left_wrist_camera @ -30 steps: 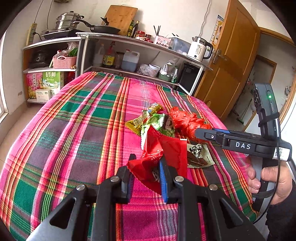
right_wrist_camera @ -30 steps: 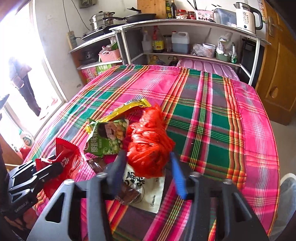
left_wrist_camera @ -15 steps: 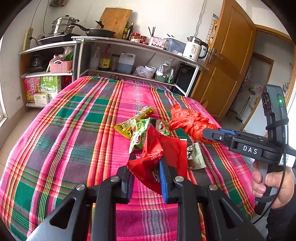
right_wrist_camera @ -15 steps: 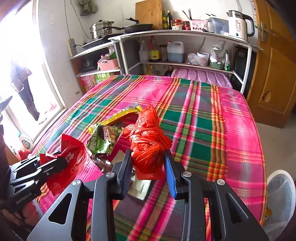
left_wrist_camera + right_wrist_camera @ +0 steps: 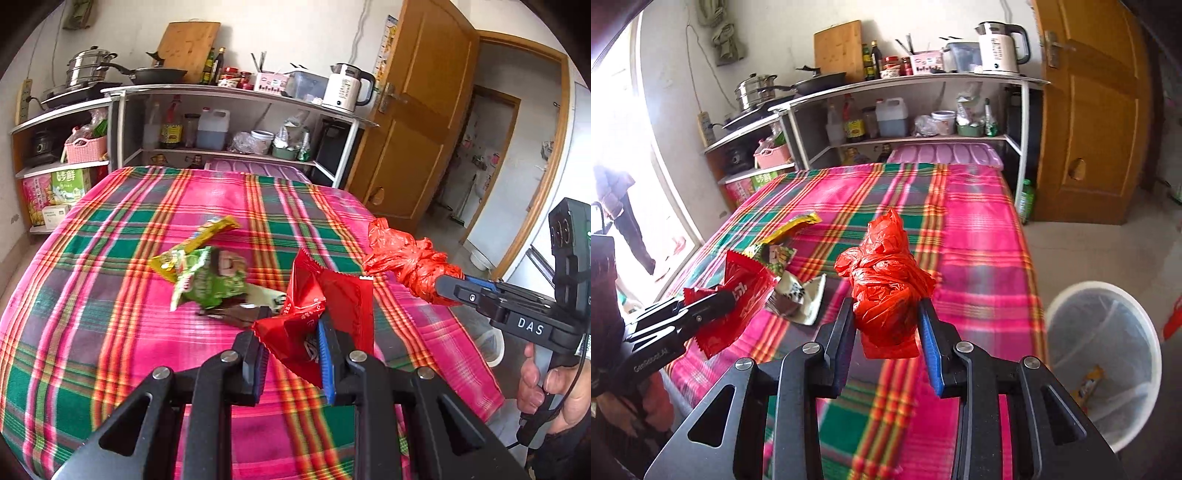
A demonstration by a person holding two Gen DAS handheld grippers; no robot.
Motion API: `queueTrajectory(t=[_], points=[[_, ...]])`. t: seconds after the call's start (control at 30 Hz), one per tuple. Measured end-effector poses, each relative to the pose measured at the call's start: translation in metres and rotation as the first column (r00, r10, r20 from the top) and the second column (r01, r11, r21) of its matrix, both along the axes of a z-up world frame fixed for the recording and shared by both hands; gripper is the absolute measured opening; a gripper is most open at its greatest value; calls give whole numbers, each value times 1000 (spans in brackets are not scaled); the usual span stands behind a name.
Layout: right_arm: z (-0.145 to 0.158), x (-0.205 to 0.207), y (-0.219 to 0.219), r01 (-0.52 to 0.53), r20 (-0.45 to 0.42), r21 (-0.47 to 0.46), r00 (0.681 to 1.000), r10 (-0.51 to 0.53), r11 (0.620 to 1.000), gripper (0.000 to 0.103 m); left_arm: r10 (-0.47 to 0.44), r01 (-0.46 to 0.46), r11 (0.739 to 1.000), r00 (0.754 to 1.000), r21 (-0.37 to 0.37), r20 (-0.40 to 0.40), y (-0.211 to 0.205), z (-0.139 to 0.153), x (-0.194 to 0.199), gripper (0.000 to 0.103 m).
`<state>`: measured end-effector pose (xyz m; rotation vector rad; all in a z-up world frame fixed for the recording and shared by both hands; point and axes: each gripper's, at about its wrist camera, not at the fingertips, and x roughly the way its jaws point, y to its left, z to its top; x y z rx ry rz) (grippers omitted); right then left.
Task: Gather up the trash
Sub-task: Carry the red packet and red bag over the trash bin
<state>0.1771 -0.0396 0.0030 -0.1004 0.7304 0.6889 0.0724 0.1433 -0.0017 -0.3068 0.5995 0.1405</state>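
Currently: left gripper (image 5: 293,352) lifted above the near edge of the table (image 5: 110,295), pointing across it, jaws clamped on a red wrapper (image 5: 321,314) that sticks up crumpled between the fingers, clear of the plaid cloth. Right gripper (image 5: 886,343) raised level off the table's right side, jaws pinched on a knotted red plastic bag (image 5: 884,284); bag bulges above and below the fingers and hangs free. Right hand (image 5: 554,384) wrapped round the handle low at the edge of the left view, thumb side toward the camera. Seen from the right wrist, left gripper reaching in from the left with its wrapper, near the pile. Left on the cloth: green snack packet (image 5: 214,277), yellow wrapper (image 5: 199,243) partly under it, white-and-brown wrapper (image 5: 799,295) just beside; all three touching or overlapping. White bin (image 5: 1104,354) with a clear liner on the floor, right of the table, below and right of the held bag; one yellow wrapper inside.
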Motion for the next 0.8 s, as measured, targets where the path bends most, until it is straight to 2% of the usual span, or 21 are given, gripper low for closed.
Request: queueTrajectory(t=[0.4, 0.8], points=[[2, -15, -83, 134, -2, 49, 991, -134, 990, 35, -130, 130, 991, 992, 23, -9, -69, 12, 28, 25], [-1, -15, -152, 254, -22, 91, 967, -254, 963, 35, -256, 255, 964, 967, 68, -4, -133, 25, 63, 25]])
